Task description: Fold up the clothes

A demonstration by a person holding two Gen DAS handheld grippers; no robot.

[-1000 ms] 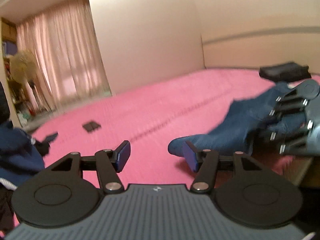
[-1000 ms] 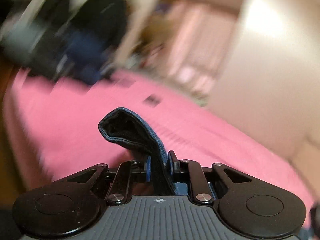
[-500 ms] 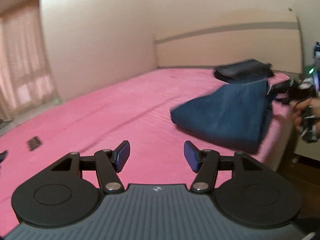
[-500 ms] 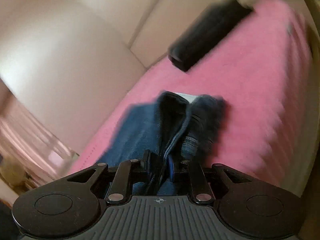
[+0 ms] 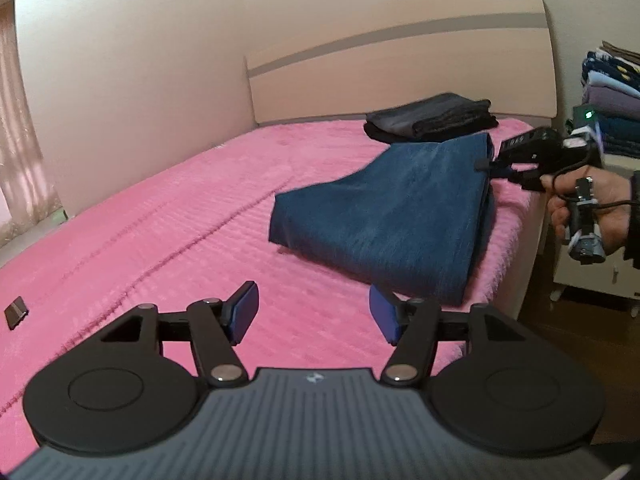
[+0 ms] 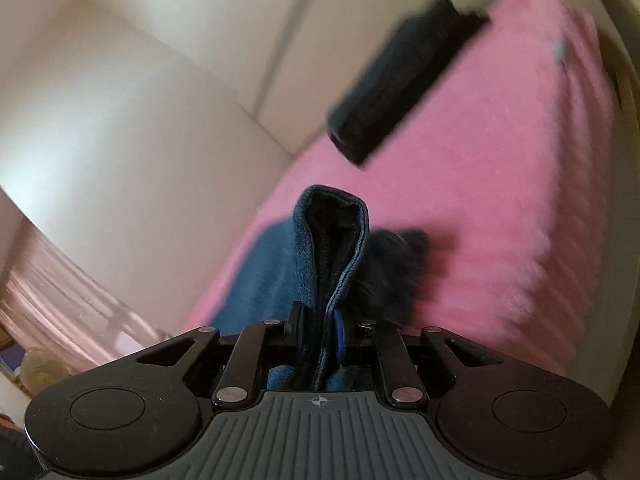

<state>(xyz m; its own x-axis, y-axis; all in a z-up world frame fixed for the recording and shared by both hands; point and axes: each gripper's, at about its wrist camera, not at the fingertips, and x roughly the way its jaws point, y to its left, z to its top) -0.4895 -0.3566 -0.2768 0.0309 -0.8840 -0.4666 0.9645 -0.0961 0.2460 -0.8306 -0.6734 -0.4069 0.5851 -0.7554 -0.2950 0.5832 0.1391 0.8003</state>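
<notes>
The folded dark-blue denim garment (image 5: 384, 216) lies at the pink bedspread's (image 5: 168, 240) right edge; right gripper (image 6: 320, 336) pinches its corner, left gripper (image 5: 312, 312) hovers spread. Folding looks nearly done.

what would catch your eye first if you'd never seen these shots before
The bright pink bed cover fills both views. On it lies a blue garment, its far edge pinched in the shut right gripper, while the left gripper hangs open before it. A folded dark garment sits by the headboard.
</notes>
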